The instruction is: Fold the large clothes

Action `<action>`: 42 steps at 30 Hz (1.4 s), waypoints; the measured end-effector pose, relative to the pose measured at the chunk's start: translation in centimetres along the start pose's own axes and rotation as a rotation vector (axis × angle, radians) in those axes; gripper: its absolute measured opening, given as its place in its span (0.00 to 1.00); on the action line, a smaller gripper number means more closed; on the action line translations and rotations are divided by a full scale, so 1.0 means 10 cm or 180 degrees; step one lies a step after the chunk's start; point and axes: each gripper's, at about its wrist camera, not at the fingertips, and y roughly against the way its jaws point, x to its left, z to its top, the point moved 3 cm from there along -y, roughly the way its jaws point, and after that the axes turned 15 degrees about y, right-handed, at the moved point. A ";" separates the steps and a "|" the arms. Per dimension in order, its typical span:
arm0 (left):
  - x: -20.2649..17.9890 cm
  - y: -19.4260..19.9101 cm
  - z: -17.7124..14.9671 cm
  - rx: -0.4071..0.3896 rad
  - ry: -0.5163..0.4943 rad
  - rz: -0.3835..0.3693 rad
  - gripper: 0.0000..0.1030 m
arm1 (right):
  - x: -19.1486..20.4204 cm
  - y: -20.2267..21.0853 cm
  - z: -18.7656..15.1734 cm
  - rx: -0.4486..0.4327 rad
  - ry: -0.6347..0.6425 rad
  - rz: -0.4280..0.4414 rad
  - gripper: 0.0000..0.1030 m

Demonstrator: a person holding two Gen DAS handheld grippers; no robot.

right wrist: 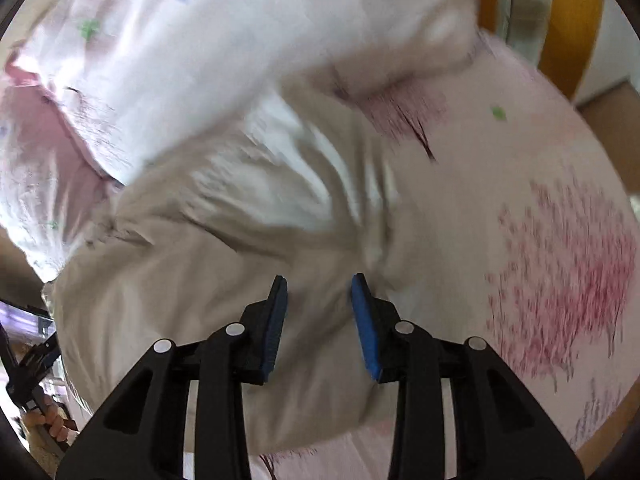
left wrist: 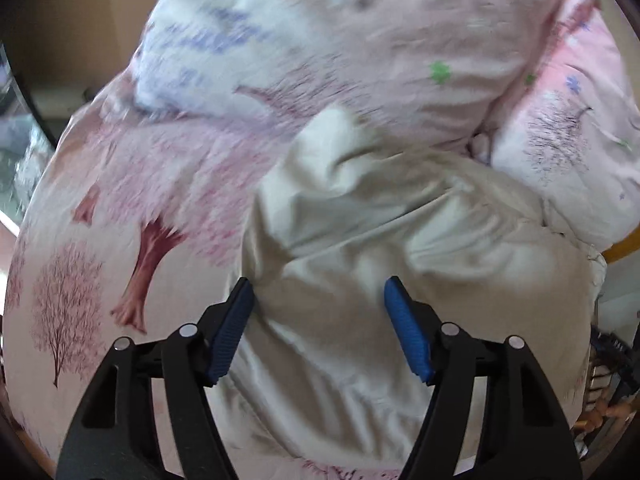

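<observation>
While the left wrist view looks steeply down, the left gripper (left wrist: 318, 300) hangs over a crumpled cream garment (left wrist: 380, 240) lying on a bed cover (left wrist: 100, 220) printed with pink trees. Its jaws stand wide, the cloth seen between them, the pads pressing on nothing I can make out. A pink duvet (left wrist: 420, 48) is heaped behind the garment. The garment looks soft, light and limp, so it should sag and bunch when lifted; a hem or corner would give a better hold than the puffed middle.

From the right wrist view, the right gripper (right wrist: 320, 300) hovers over the same cream garment (right wrist: 200, 280), jaws narrow but apart, gripping nothing. A raised ridge of folds (right wrist: 360, 200) just ahead looks the easiest pinch. A wooden bed frame (right wrist: 568, 20) shows beyond. No containers are in sight in either view.
</observation>
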 end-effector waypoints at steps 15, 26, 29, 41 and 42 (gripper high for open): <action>0.47 0.47 -0.29 -0.0078 0.0471 -0.0588 0.77 | -0.21 0.33 -0.35 -0.0432 -0.0764 0.0382 0.72; 0.97 0.22 -0.83 0.0312 0.1693 -0.1253 0.77 | -0.47 0.11 -0.87 -0.0431 -0.1996 0.1214 0.73; 0.95 0.13 -0.85 0.0318 0.1932 -0.1391 0.77 | -0.50 -0.01 -0.87 -0.0505 -0.2170 0.1385 0.74; 0.88 -0.19 -0.91 0.0269 0.2544 -0.1503 0.53 | -0.38 -0.35 -0.83 -0.0481 -0.2321 0.1581 0.45; 0.88 -0.17 -0.90 0.0235 0.2550 -0.1517 0.43 | -0.36 -0.32 -0.83 -0.0525 -0.2298 0.1573 0.35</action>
